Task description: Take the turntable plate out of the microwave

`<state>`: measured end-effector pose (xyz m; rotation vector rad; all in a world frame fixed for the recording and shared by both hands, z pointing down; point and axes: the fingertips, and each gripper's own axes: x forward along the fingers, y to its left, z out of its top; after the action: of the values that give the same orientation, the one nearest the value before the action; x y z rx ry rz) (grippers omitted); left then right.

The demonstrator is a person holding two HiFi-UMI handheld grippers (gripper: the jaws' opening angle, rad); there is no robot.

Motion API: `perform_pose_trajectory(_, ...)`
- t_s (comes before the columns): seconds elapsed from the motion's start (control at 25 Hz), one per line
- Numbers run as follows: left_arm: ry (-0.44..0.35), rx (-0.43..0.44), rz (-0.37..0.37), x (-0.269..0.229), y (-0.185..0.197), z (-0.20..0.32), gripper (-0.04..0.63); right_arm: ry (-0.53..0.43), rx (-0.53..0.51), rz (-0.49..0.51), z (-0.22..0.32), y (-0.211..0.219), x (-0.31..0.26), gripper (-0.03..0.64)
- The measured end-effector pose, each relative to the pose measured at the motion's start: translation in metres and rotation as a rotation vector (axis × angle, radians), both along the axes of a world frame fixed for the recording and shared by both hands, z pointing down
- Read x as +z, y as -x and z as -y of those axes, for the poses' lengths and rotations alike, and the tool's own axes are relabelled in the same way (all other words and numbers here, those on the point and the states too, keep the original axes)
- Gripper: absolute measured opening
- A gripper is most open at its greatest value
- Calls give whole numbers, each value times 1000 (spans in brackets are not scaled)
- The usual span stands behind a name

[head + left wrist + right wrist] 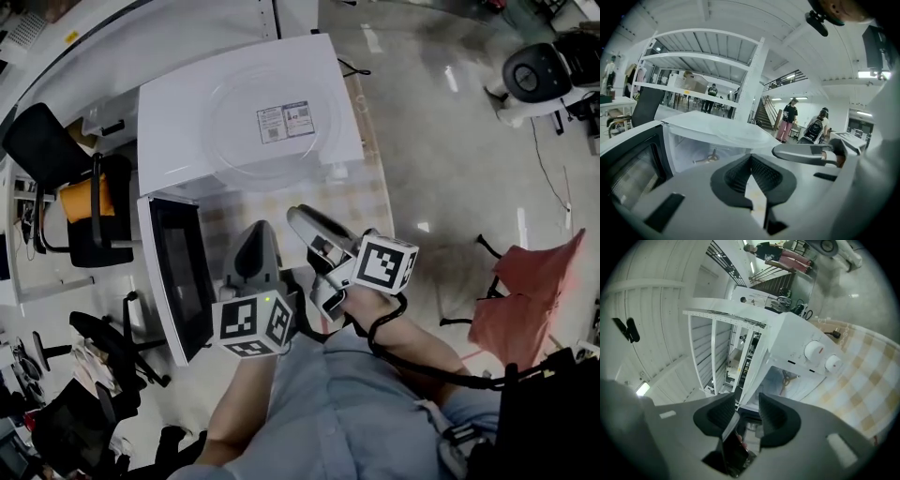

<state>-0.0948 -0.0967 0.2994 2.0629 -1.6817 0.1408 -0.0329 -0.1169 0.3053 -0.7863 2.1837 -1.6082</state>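
While both grippers are held low in front of the person, the scene reads as follows:

- One white microwave (pixel 169 122) stands on a table with a checked cloth (pixel 372 202). Its single door (pixel 180 277) is swung wide open to the left.
- One clear glass plate (pixel 234 136) lies flat on the microwave's top, outside the cooking space. One printed label (pixel 284 122) shows within its round outline.
- In the left gripper view the same plate (pixel 729 132) appears as a pale disc on the roof of the oven.
- In the cooking space below it, one three-armed roller ring (pixel 708 159) lies on the floor. It shows again in the right gripper view (pixel 788 377).
- There are two grippers, each carrying one marker cube. Both are near the front of the microwave and neither touches it.
- Left gripper (pixel 255 230): in its own view (pixel 751 159) the two jaws meet at their tips and grip nothing.
- Right gripper (pixel 302 217): in its own view (pixel 747 409) the two jaws stand spread with a clear gap. Only the distant microwave shows between them.
- Two round white knobs (pixel 816 351) (pixel 833 363) sit side by side on the microwave's control panel, to the right of the opening.
- One black chair (pixel 89 202) stands to the left of the microwave.
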Motion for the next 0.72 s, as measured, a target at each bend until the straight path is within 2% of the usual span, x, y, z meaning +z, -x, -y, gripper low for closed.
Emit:
perform_pose_trajectory(0.08,-43,-9,8,-9,-6,-7,8,-40,-24,-35,-11,-5,-7,150)
perform_pose_trajectory(0.24,-136,-23,27,-34,-21,-23,8,-157,-51,-123,-31,-16,-26,81)
perform_pose_trajectory(0.36,-190,-13,55,-54,-37,-33,8,-279,-58,-208,-40,-26,-43,43)
perform_pose_trajectory(0.6,-264,-16,111,-88,-60,-46,8,-538,-57,-384,-53,-39,-83,7)
perform_pose_trajectory(0.72,-329,-27,141,-112,-64,-45,8,-666,-43,-454,-53,-42,-106,2)
